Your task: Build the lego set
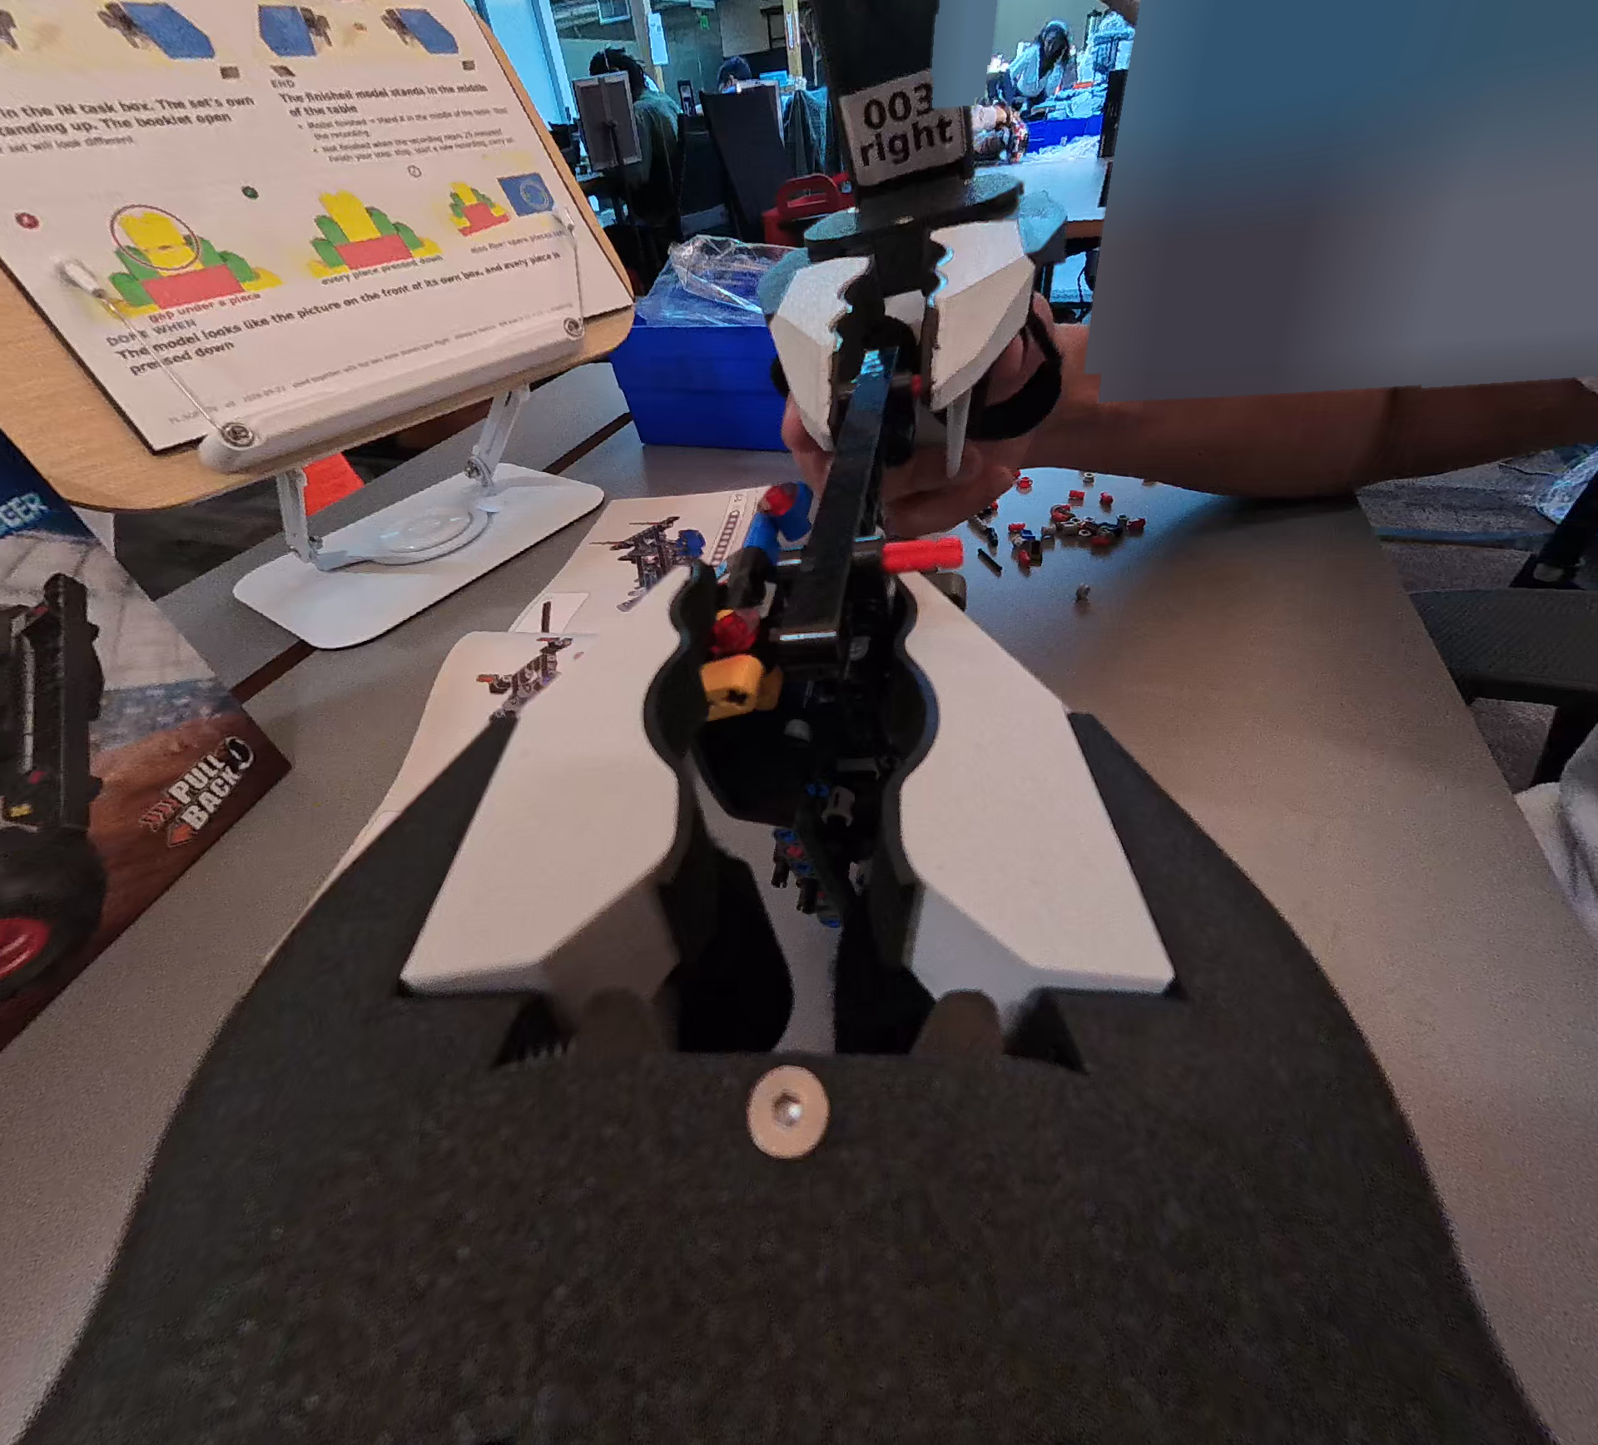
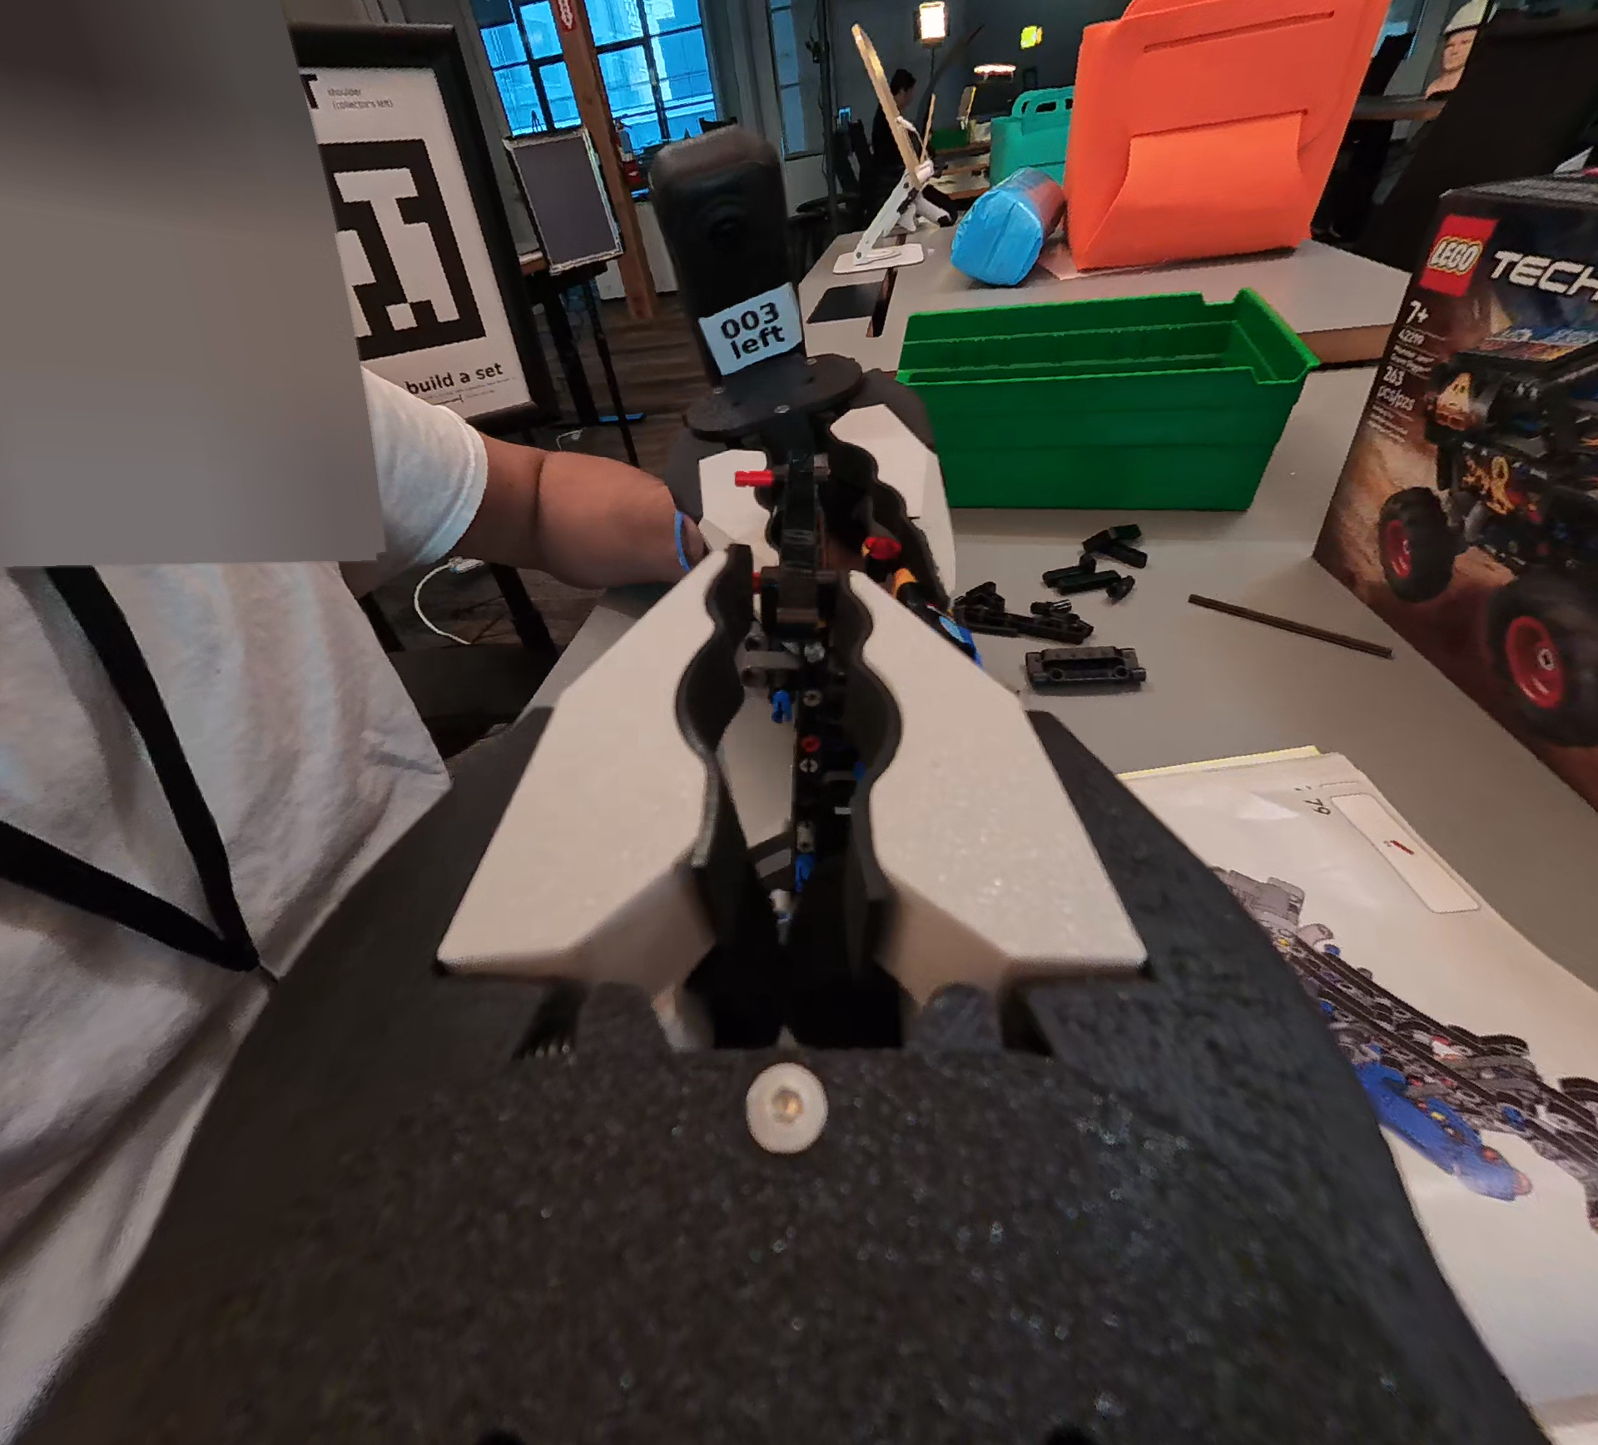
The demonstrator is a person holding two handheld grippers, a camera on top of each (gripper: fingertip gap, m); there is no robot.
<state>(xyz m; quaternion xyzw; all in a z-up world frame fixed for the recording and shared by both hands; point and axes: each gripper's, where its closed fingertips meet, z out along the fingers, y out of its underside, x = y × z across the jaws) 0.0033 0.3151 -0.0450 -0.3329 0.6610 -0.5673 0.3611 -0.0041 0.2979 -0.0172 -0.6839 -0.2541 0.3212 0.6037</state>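
**Both claws clamped on the half-built model above a grey table**

The grey table (image 2: 1211,712) fills the lower and right parts of both views, in a large open workroom with tall windows at upper centre and other people at far desks. A green bin (image 2: 1098,409) sits at centre right of the right wrist view; what it holds, if anything, is hard to see from this angle. A blue bin (image 1: 700,383) at centre of the left wrist view carries crumpled clear plastic.

The left gripper (image 1: 795,677) and right gripper (image 2: 791,677) face each other, each pair of fingers closed on the long black lego model (image 2: 808,712) held between them over the table. Loose black pieces (image 2: 1072,625) lie beside the set box (image 2: 1487,469); the instruction booklet (image 2: 1383,971) lies open at lower right.
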